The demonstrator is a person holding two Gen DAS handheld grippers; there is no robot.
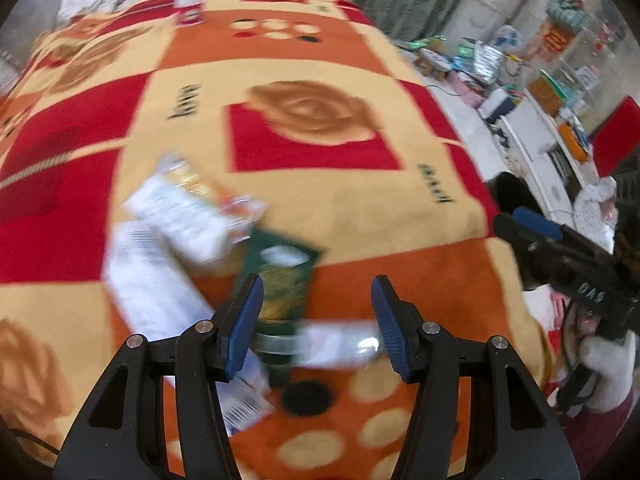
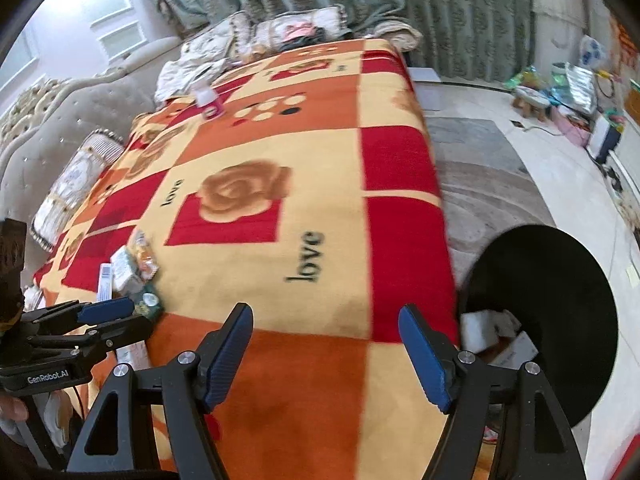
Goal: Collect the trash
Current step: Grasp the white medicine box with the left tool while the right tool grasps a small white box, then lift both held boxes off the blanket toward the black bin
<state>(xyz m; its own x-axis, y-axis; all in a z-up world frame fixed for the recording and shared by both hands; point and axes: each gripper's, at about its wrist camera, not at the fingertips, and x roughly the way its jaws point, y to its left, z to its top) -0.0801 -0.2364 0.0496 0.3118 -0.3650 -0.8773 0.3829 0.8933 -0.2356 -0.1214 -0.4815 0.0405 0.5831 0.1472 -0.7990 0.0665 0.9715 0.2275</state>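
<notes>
Tilting down over wrappers [image 1: 180, 216], left tongs [image 1: 316, 320] apart

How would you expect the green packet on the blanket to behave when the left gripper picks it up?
The green packet looks like a flat printed pouch, so it is probably light and floppy, and likely to sag from a pinch at one end. Its surface seems glossy, so it may slip. It lies partly among white wrappers, which might drag along.
</notes>
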